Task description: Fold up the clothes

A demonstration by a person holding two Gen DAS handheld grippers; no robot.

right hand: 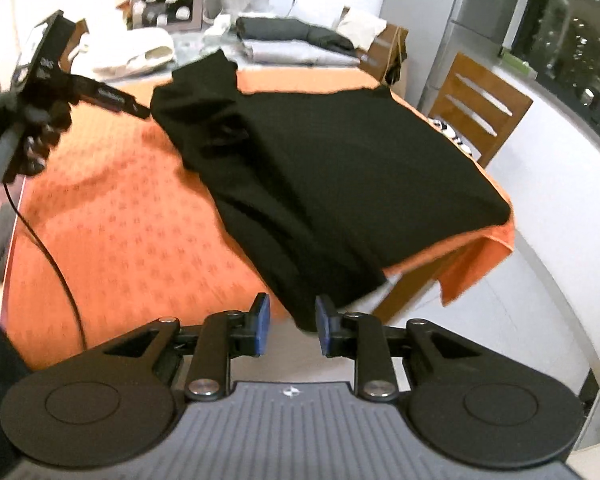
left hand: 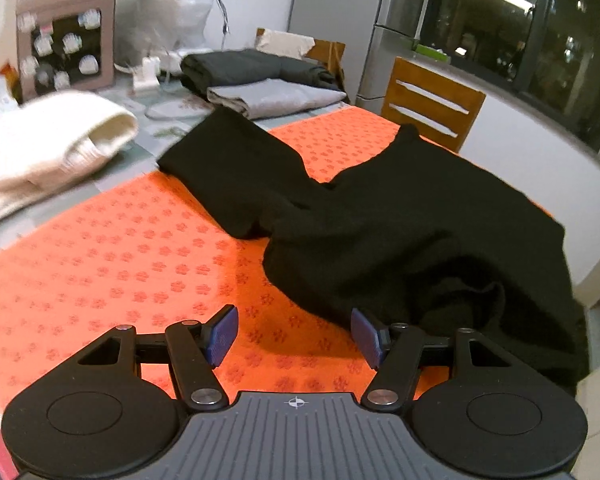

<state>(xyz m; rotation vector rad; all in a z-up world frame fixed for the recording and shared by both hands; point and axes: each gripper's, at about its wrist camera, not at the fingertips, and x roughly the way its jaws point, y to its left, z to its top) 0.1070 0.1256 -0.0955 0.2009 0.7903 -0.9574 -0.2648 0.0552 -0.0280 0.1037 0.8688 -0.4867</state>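
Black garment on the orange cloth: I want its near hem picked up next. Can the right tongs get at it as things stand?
Probably yes. The right tongs stand open with the black garment's near corner just ahead of them, and nothing lies between.

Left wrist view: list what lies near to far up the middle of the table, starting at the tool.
Left tool → orange cloth → black garment → grey folded cloth → dark folded pile → white bag at the wall.
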